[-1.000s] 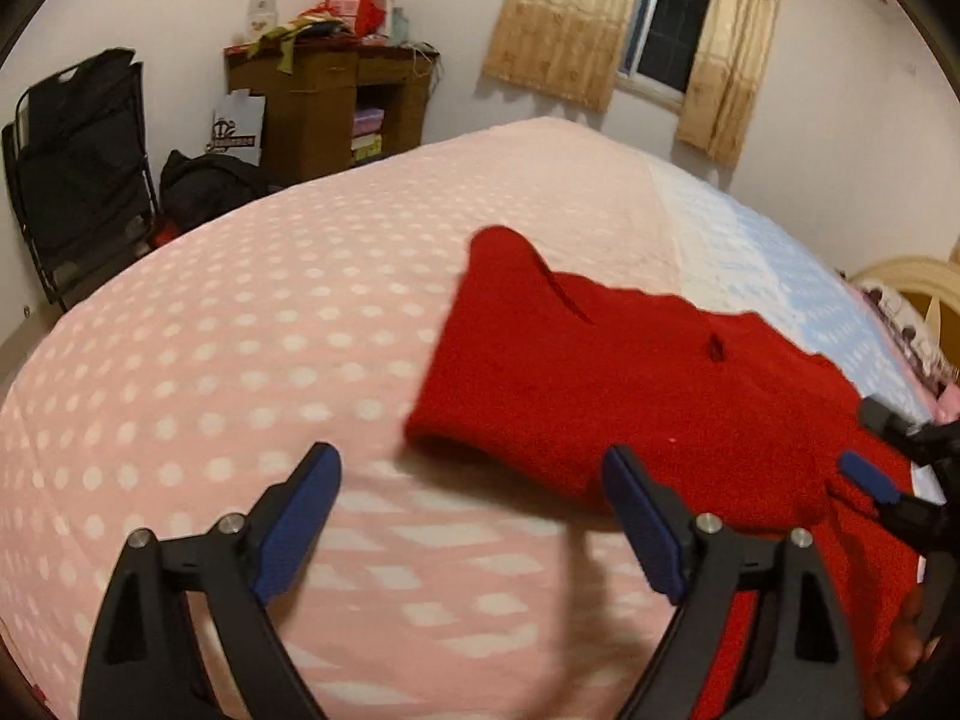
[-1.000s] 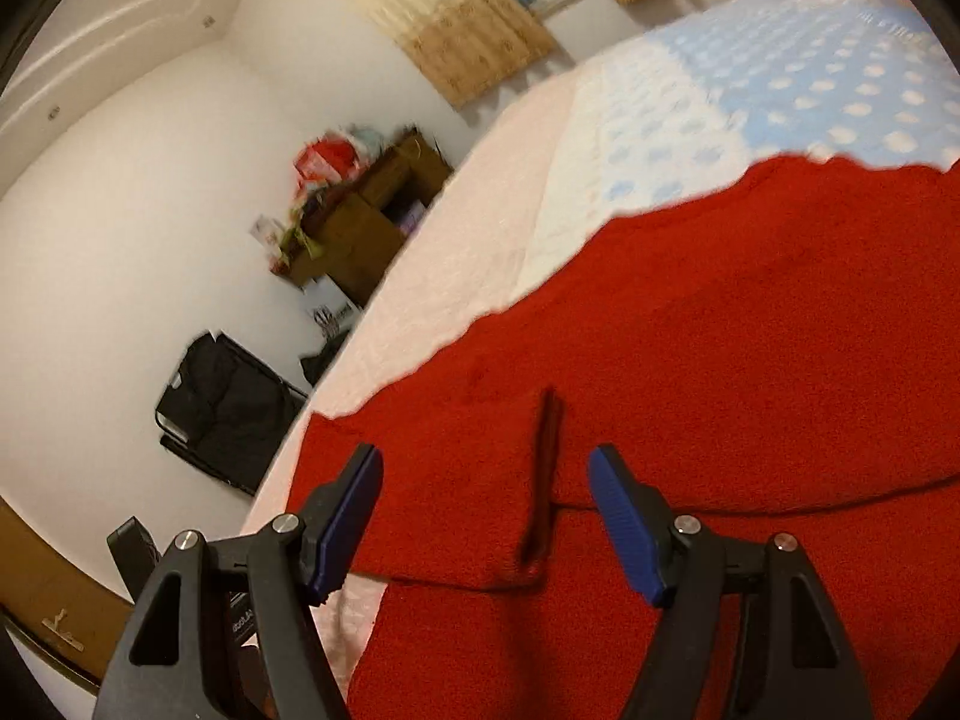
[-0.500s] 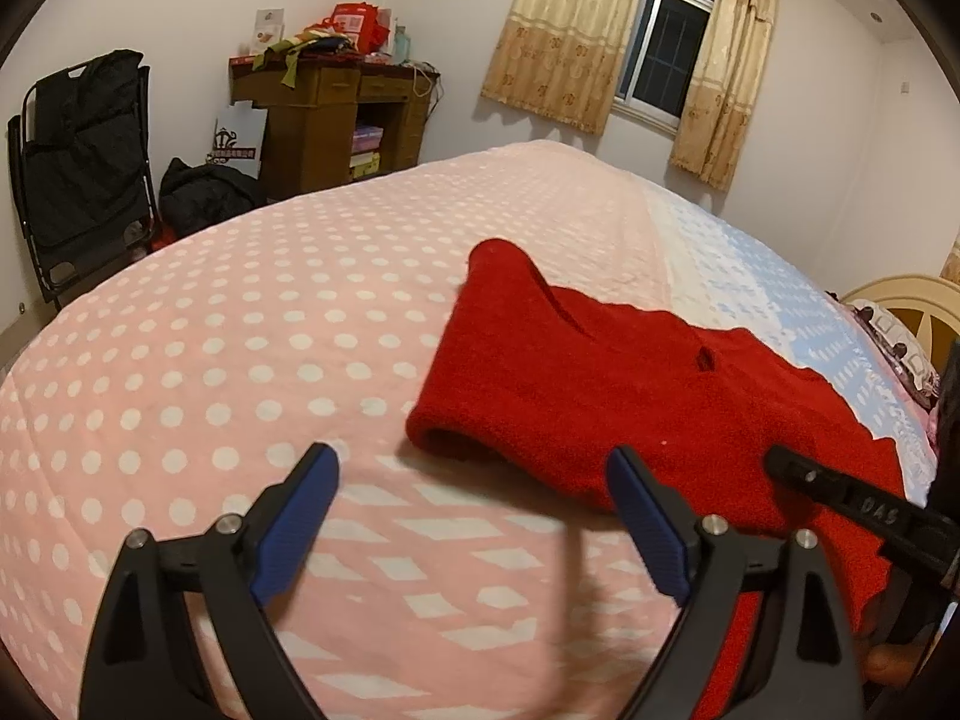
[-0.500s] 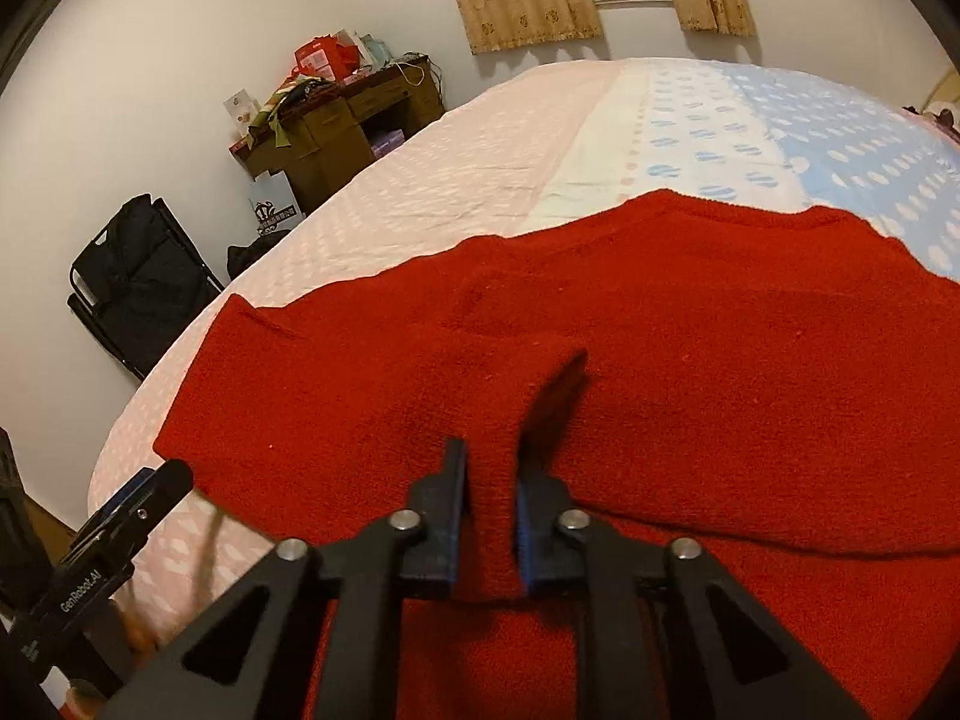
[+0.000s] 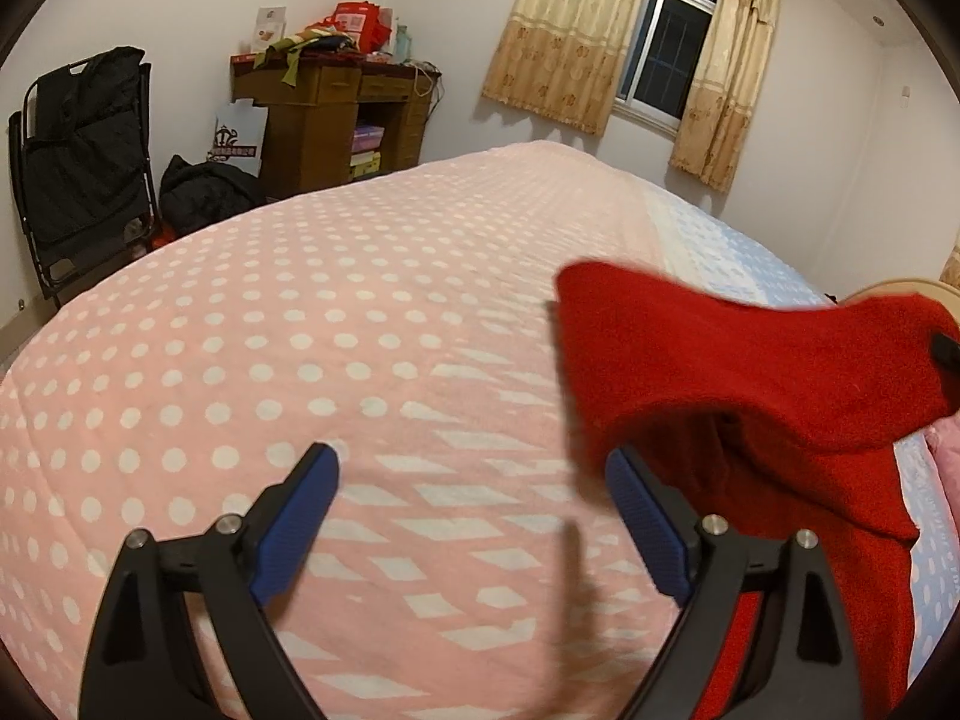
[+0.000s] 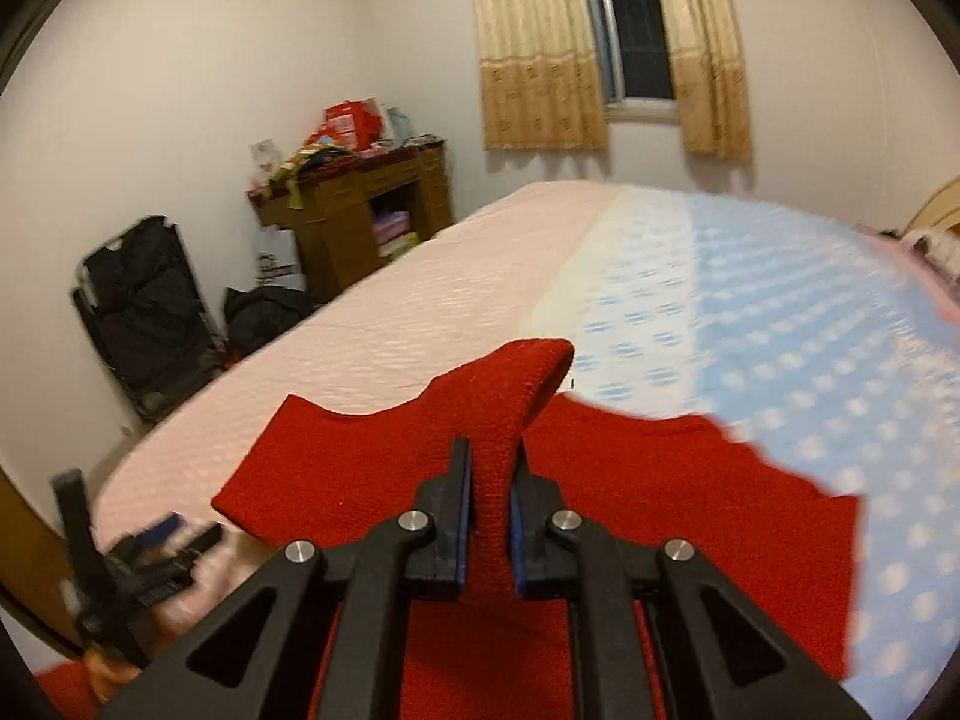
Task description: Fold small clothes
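A red knit sweater point(image 5: 750, 372) lies on the bed, at the right of the left wrist view, with part of it lifted off the blanket. My right gripper point(image 6: 487, 498) is shut on a fold of the red sweater point(image 6: 510, 408) and holds it raised, the rest point(image 6: 336, 468) draping below. My left gripper point(image 5: 471, 522) is open and empty over the pink blanket, just left of the sweater's edge. It also shows blurred at the lower left of the right wrist view point(image 6: 162, 534).
The bed has a pink dotted blanket point(image 5: 300, 360) and a blue dotted part point(image 6: 780, 348). A wooden cabinet point(image 5: 336, 120) with clutter, a black folding chair point(image 5: 78, 162) and a dark bag point(image 5: 210, 192) stand by the far wall. A curtained window point(image 5: 672, 42) is behind the bed.
My right gripper closed on a fold of the sweater and lifted it up. The sweater has shifted right in the left wrist view. My left gripper stayed open.
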Demonstrator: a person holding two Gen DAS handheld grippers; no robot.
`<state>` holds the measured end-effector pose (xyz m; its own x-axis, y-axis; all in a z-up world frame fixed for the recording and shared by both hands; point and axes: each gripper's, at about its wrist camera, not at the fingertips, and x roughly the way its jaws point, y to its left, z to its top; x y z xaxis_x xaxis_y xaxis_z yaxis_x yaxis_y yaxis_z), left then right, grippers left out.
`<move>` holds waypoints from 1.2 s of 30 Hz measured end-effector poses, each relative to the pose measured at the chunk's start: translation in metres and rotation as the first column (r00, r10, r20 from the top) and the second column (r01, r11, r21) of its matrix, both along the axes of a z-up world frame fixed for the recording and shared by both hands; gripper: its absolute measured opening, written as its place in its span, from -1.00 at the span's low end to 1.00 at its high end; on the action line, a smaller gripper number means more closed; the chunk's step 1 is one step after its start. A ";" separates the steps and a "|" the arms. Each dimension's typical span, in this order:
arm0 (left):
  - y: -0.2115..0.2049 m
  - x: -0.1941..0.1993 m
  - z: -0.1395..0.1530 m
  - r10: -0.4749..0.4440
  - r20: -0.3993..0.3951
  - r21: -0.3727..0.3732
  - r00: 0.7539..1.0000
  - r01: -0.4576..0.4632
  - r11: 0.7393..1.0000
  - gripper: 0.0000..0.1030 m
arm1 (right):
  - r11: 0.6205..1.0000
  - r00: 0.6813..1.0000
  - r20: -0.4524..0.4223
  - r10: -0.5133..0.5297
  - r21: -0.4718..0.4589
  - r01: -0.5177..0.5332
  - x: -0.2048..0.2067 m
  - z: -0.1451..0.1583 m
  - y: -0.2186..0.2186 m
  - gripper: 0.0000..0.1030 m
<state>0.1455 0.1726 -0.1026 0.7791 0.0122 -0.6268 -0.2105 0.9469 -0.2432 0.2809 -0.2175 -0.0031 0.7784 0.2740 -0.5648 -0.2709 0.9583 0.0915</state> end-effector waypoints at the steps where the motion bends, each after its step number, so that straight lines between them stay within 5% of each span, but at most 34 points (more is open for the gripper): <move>1: 0.000 0.001 0.000 0.001 -0.002 0.004 1.000 -0.001 1.000 0.81 | 1.000 1.000 -0.009 -0.015 0.000 0.015 -0.001 0.000 -0.010 -0.81; 10: -0.005 0.006 0.001 0.006 -0.020 0.038 1.000 -0.005 0.999 0.81 | 0.985 0.974 -0.150 -0.170 -0.039 0.166 -0.002 -0.058 -0.092 -0.81; 16: -0.006 0.008 0.002 0.007 -0.027 0.048 1.000 -0.005 0.999 0.82 | 0.947 0.940 -0.196 -0.280 -0.217 0.237 0.007 -0.118 -0.091 -0.75; 19: -0.010 0.009 0.000 -0.001 -0.034 0.056 0.999 0.003 0.998 0.88 | 0.922 0.933 -0.141 -0.330 -0.259 0.286 0.002 -0.120 -0.098 -0.14; 20: -0.011 0.011 0.000 -0.001 -0.040 0.066 0.999 0.004 0.998 0.88 | 0.902 0.920 -0.128 -0.370 -0.284 0.324 0.001 -0.119 -0.102 0.25; 21: -0.012 0.011 0.000 0.000 -0.043 0.072 0.999 0.004 0.997 0.88 | 0.884 0.907 -0.112 -0.407 -0.298 0.360 0.000 -0.117 -0.109 0.37; 24: -0.014 0.011 -0.001 0.000 -0.046 0.079 0.999 0.004 0.997 0.88 | 0.881 0.885 -0.124 -0.448 -0.228 0.414 -0.009 -0.108 -0.130 0.37; 29: -0.017 0.011 -0.002 -0.003 -0.054 0.090 0.999 0.007 0.996 0.92 | 0.926 0.914 -0.168 -0.370 0.008 0.376 -0.029 -0.093 -0.148 0.37; 31: -0.020 0.012 -0.002 -0.001 -0.059 0.098 0.998 0.007 0.995 0.93 | 0.940 0.927 -0.172 -0.334 0.017 0.342 -0.027 -0.091 -0.141 0.37; 34: -0.022 0.013 -0.003 -0.001 -0.061 0.104 0.998 0.007 0.995 0.93 | 0.953 0.934 -0.191 -0.302 -0.091 0.289 -0.015 -0.099 -0.113 0.36; 35: -0.022 0.013 -0.003 -0.001 -0.061 0.101 0.998 0.007 0.995 0.93 | 0.951 0.930 -0.218 -0.297 -0.154 0.268 -0.010 -0.107 -0.101 0.14; 36: -0.022 0.012 -0.002 -0.001 -0.059 0.097 0.998 0.007 0.995 0.93 | 0.952 0.927 -0.242 -0.288 -0.180 0.249 -0.005 -0.113 -0.096 -0.33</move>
<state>0.1580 0.1506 -0.1051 0.7412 0.0720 -0.6674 -0.2176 0.9663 -0.1374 0.2756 -0.3137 -0.1161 0.6303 -0.0235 -0.7760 0.0133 0.9997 -0.0194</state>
